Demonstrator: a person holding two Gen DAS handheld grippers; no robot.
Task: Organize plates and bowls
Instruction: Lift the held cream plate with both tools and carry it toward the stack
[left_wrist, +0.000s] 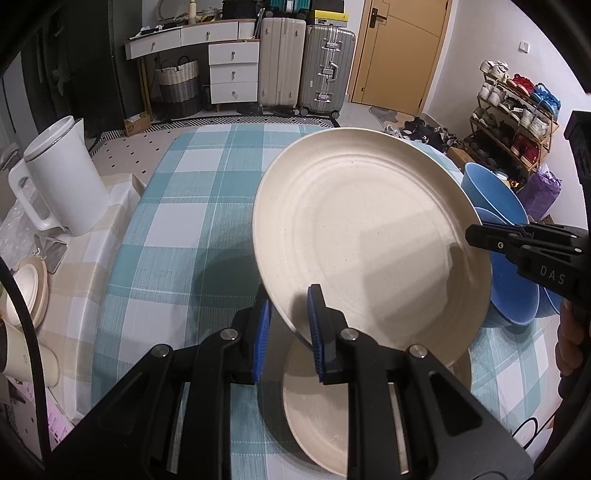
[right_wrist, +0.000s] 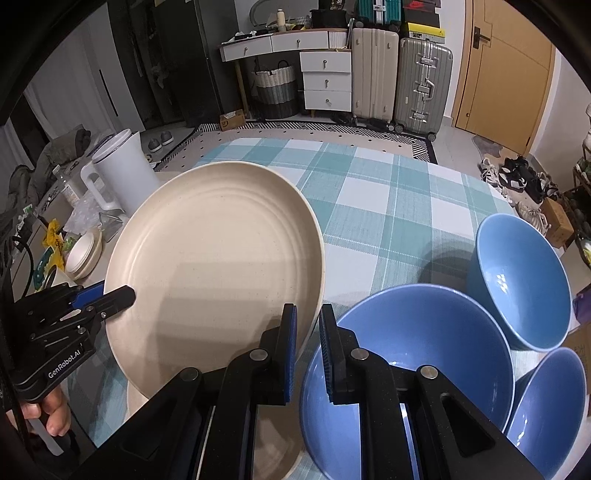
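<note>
The cream plate (left_wrist: 369, 236) is hanging tilted above the teal checked tablecloth (left_wrist: 177, 229), lifted off a second cream plate (left_wrist: 314, 417) that is lying flat under it; most of that lower plate is hiding behind the gripper bodies, so only a crescent is showing in either view.

Far left, a white kettle (left_wrist: 62, 177) is standing on a beige checked surface beside the tablecloth, and a small stack of cream dishes (right_wrist: 84, 254) is sitting near it, partly cut off in the left wrist view. What is lying around them is too cluttered to make out.

The left gripper (left_wrist: 290, 328) is pinching the near rim of the tilted plate, one blue pad under the rim and one on the upper face, the jaws narrowed onto it. In the right wrist view the same gripper (right_wrist: 110, 295) is showing at the plate's left edge, with the person's fingers (right_wrist: 55, 413) curling round its handle.

The right gripper (right_wrist: 308, 350) is clamping the opposite rim; its pads are sitting close together, though the exact contact is hard to see behind the left finger.

To the right, three blue bowls are resting tipped on the cloth: a near one (right_wrist: 424, 350), a far one (right_wrist: 524, 280), and a third (right_wrist: 554, 413) cut off by the frame edge.
</note>
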